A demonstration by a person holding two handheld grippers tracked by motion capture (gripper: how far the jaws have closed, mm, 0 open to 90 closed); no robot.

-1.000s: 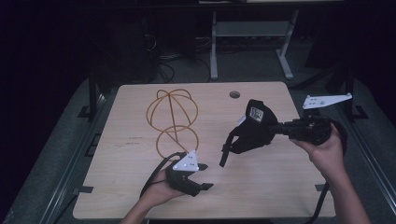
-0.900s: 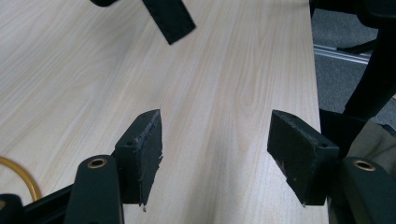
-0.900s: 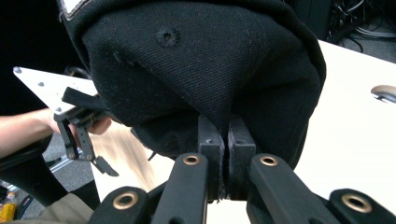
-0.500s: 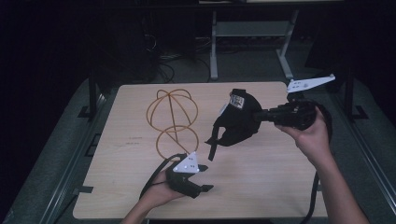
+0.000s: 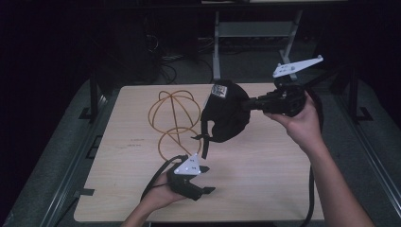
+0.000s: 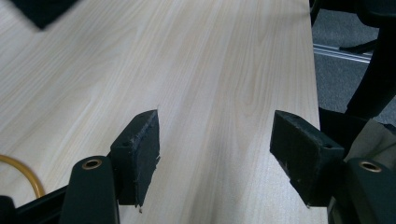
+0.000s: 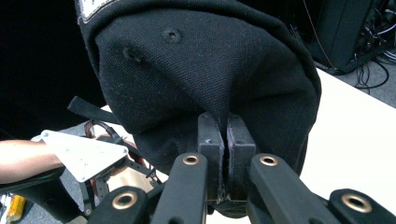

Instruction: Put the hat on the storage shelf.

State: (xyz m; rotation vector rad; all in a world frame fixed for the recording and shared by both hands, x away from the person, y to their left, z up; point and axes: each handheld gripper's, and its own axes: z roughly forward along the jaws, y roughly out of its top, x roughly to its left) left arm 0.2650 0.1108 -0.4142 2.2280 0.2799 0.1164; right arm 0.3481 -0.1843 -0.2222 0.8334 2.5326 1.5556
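my right gripper (image 5: 250,105) is lifted over the table (image 5: 265,179), jaws pinched on one black cap (image 5: 226,116), its strap hanging toward six o'clock. my left gripper (image 5: 203,179) rests low at six, jaws wide, empty (one orange cable (image 5: 172,120) coiled at eleven).

Dim room, wooden table (image 5: 265,189), grey floor (image 5: 47,156)

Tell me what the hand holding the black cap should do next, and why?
Probably lower the black cap gently toward the table. The right tool is pinching the cloth and holding it up in the air, with a strap dangling below. The left tool sits open and low near the orange cable, ready to help steady it.
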